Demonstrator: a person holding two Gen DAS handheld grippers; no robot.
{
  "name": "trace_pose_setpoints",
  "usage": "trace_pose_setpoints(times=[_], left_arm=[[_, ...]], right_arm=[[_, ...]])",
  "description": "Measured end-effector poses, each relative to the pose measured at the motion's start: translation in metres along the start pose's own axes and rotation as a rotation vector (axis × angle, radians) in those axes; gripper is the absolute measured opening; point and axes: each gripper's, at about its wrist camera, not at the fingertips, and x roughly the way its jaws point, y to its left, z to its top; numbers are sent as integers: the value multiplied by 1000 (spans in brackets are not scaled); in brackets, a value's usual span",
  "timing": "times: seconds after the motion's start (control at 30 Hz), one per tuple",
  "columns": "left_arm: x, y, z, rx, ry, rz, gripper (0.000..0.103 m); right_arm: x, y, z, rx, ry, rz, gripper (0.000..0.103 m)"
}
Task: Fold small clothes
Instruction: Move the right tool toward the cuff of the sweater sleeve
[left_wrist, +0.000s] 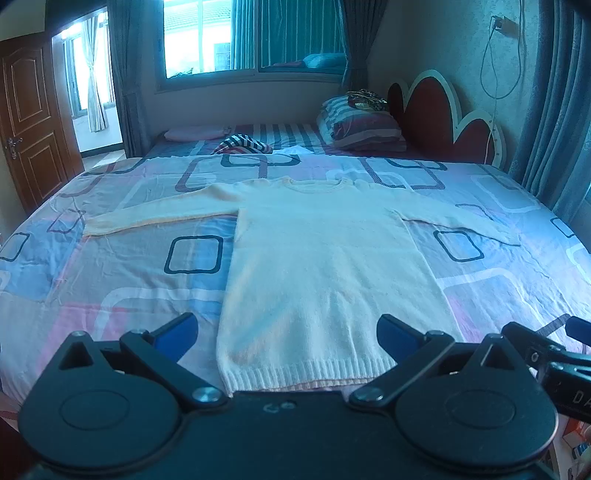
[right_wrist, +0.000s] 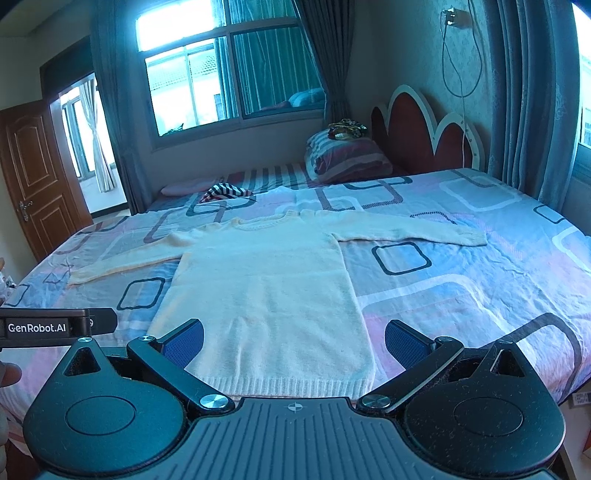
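A small cream knitted sweater (left_wrist: 325, 258) lies flat on the bed, neck away from me, both sleeves spread out to the sides. It also shows in the right wrist view (right_wrist: 266, 288). My left gripper (left_wrist: 286, 334) is open and empty, held above the sweater's hem near the bed's front edge. My right gripper (right_wrist: 293, 341) is open and empty, also above the hem. The right gripper's body shows at the right edge of the left wrist view (left_wrist: 546, 354); the left gripper's body shows at the left of the right wrist view (right_wrist: 55, 326).
The bed (left_wrist: 110, 266) has a sheet with blue and pink squares. A striped cloth (left_wrist: 242, 144), a pink pillow (left_wrist: 195, 133) and stacked striped bedding (left_wrist: 360, 123) lie at the far end by the headboard (left_wrist: 436, 110). A wooden door (left_wrist: 31, 122) stands at left.
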Motion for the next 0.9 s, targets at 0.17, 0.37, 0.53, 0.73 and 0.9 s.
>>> trace_pose_setpoints(times=[0.17, 0.37, 0.53, 0.73, 0.9], left_arm=[[7, 2, 6, -23, -7, 3, 102], [23, 2, 19, -50, -17, 19, 102], [41, 2, 32, -68, -22, 38, 102], [70, 2, 47, -72, -23, 42, 102], [102, 1, 62, -71, -11, 53, 102]], right_arm=[[6, -10, 6, -12, 9, -11, 103], [19, -25, 17, 2, 1, -17, 103], [37, -35, 27, 9, 14, -25, 103], [69, -50, 39, 34, 25, -22, 103], [103, -63, 48, 67, 59, -23, 103]])
